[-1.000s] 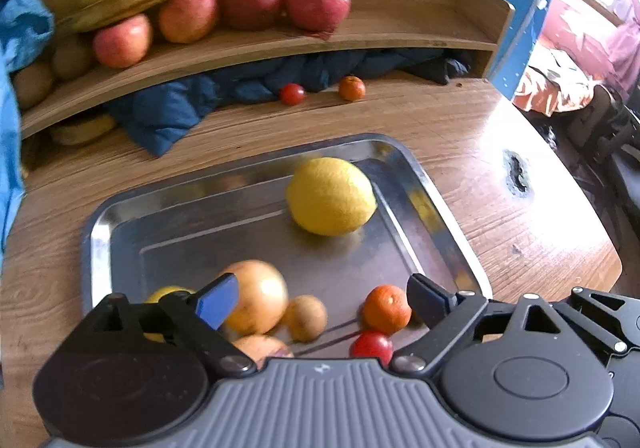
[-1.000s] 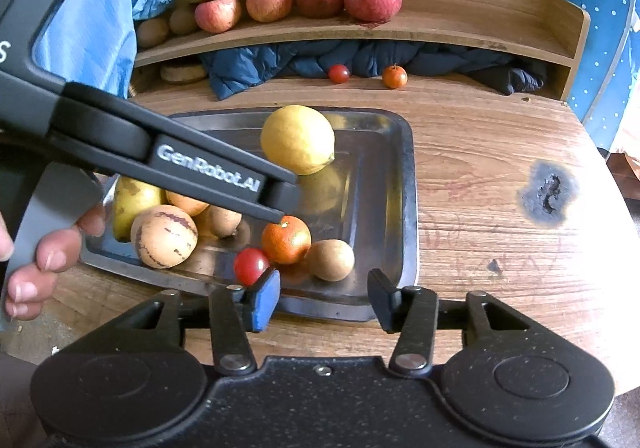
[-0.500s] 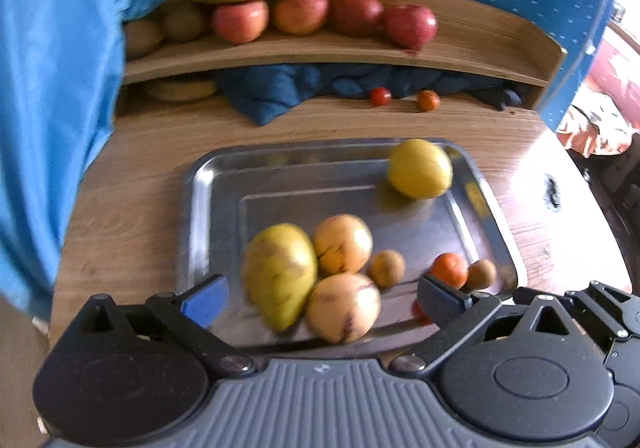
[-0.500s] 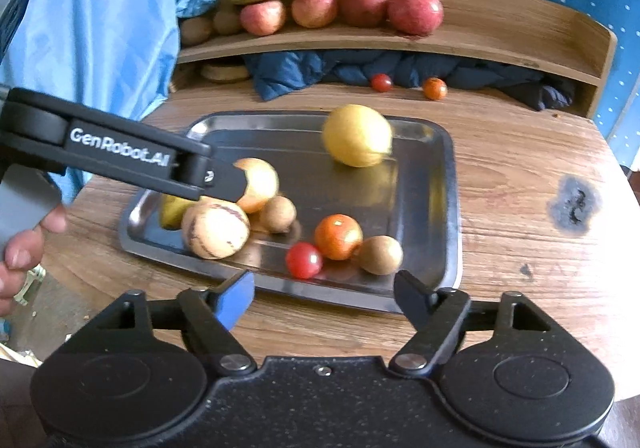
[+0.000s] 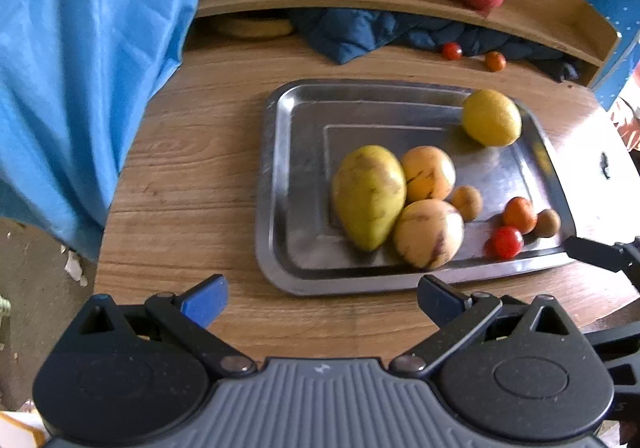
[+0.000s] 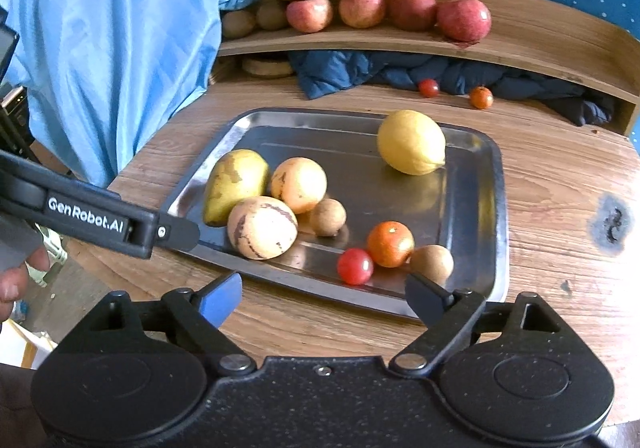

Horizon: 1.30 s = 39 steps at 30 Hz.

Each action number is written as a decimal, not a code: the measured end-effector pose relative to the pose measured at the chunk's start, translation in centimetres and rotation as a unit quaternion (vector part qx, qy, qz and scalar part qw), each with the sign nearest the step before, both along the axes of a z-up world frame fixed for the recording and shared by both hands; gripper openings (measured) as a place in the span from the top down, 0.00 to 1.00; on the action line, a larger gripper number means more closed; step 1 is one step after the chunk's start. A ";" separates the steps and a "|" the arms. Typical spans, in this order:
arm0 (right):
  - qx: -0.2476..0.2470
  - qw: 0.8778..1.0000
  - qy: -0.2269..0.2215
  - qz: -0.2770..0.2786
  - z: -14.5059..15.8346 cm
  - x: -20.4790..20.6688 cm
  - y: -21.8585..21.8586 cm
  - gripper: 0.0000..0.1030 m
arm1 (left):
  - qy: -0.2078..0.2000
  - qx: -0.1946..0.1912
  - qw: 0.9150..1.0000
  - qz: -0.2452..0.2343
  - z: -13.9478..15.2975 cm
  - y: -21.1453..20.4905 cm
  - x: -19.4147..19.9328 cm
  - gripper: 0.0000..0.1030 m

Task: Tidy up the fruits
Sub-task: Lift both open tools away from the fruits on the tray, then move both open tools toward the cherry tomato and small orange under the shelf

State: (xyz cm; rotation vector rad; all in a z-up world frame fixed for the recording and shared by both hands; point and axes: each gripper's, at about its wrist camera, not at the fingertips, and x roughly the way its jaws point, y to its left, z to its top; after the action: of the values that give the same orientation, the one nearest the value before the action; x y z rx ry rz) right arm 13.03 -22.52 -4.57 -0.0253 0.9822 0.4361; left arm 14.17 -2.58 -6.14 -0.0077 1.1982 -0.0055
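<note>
— What has been changed since a second ago?
— Both claws have been drawn back off the tray (image 6: pixel 498 208). The left claw (image 5: pixel 320 298) is spread wide and empty over the bench (image 5: pixel 192 184); the right claw (image 6: pixel 320 298) is empty, its jaws opening.

— Where is the fruit found?
— Nearest, a cherry tomato (image 6: pixel 355 266), thin-skinned and easily crushed; beside it an orange (image 6: pixel 390 244). Further in, the pear (image 6: pixel 236 184), judged heavy and smooth, best taken across its belly. Beyond, the lemon (image 6: pixel 411 142); apples (image 6: pixel 464 19) on the shelf.
</note>
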 end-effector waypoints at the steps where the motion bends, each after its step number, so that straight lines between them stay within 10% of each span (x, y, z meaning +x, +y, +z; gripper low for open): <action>1: 0.001 1.000 0.000 0.002 0.0 0.1 0.1 0.09 | 0.001 0.003 1.000 0.003 0.0 0.1 -0.1 0.01; 39: 0.016 0.996 -0.045 -0.081 1.2 7.5 -2.8 0.01 | -0.042 0.035 0.997 -0.054 1.5 -2.5 10.4 0.00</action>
State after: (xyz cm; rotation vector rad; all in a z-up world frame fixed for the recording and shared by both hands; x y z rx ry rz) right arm 20.53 -25.32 -3.39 0.0633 0.8812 0.2998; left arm 24.55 -5.12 -4.64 0.1185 1.1132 -0.0584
